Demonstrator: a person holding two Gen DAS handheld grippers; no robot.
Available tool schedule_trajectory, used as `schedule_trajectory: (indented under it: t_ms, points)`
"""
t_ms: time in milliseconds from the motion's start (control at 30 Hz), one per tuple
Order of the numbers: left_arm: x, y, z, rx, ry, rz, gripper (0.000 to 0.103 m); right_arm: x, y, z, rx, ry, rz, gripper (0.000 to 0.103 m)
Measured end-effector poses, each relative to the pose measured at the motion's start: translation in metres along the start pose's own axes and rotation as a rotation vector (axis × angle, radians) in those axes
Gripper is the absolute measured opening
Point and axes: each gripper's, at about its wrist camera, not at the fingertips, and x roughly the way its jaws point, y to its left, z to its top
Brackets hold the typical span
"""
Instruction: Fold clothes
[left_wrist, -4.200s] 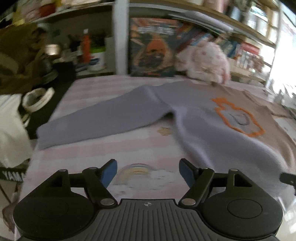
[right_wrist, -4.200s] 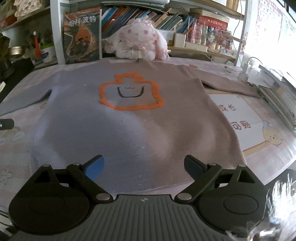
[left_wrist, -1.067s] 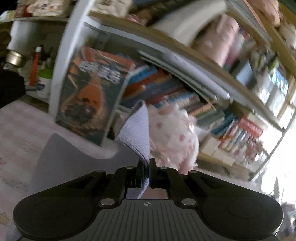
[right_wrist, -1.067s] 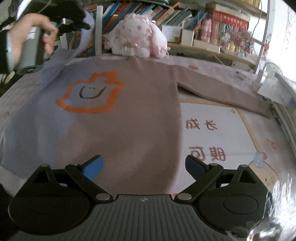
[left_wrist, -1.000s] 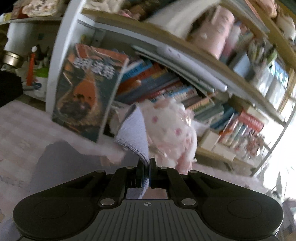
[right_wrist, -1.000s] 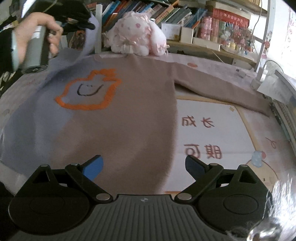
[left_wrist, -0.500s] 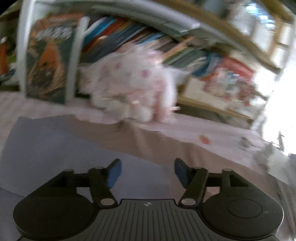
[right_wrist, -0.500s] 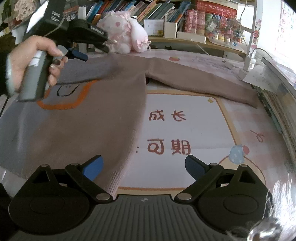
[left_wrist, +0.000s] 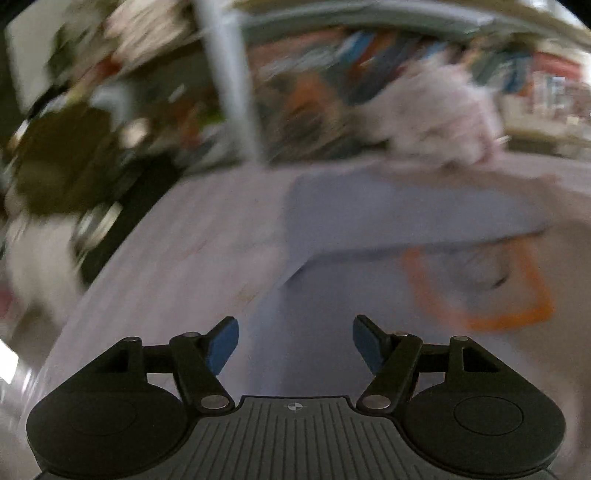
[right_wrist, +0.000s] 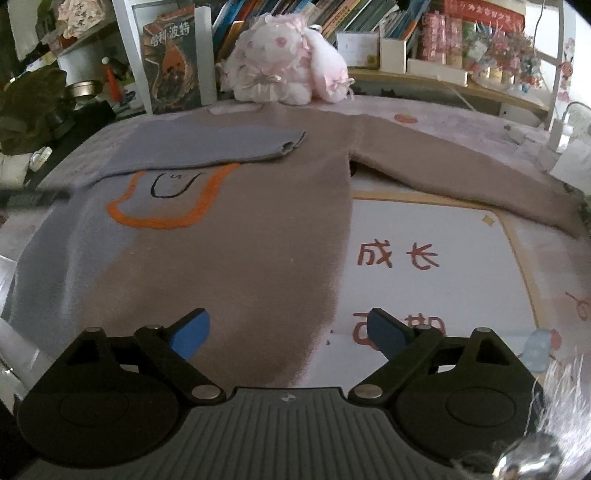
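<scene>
A grey-lilac and tan sweater (right_wrist: 236, 236) with an orange outline motif (right_wrist: 166, 206) lies flat on the table. Its left sleeve (right_wrist: 207, 147) is folded across the chest, covering the top of the motif. Its right sleeve (right_wrist: 465, 173) still stretches out to the right. My right gripper (right_wrist: 288, 328) is open and empty above the sweater's hem. My left gripper (left_wrist: 295, 343) is open and empty over the sweater's left side (left_wrist: 369, 295); that view is blurred, with the folded sleeve (left_wrist: 399, 218) ahead.
A pink plush toy (right_wrist: 284, 74) sits at the table's far edge by a bookshelf (right_wrist: 332, 18). A white mat with red characters (right_wrist: 424, 266) lies right of the sweater. Clutter and a dark cloth (right_wrist: 29, 103) sit at the left. A white box (right_wrist: 572, 162) is far right.
My left gripper carried the left sleeve over the chest, opened and let it go, then drew back to the left. My right gripper stayed open and shifted right along the hem.
</scene>
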Motion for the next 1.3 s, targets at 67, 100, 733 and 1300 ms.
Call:
schedule_trajectory:
  t_ms: [67, 100, 733, 1300]
  points:
    - [0.003, 0.016, -0.009, -0.063, 0.038, 0.004, 0.070, -0.001, 0.001, 0.000, 0.004, 0.004, -0.010, 0.085]
    - [0.005, 0.020, -0.011, -0.082, 0.046, -0.011, 0.070, -0.002, 0.002, -0.001, 0.006, 0.008, -0.019, 0.081]
    - [0.028, 0.060, 0.003, -0.151, 0.064, -0.203, 0.004, -0.007, 0.032, -0.006, 0.073, 0.043, -0.093, 0.015]
    - [0.007, 0.082, -0.001, -0.065, -0.027, -0.187, 0.019, -0.009, 0.062, -0.007, 0.134, 0.016, -0.159, 0.036]
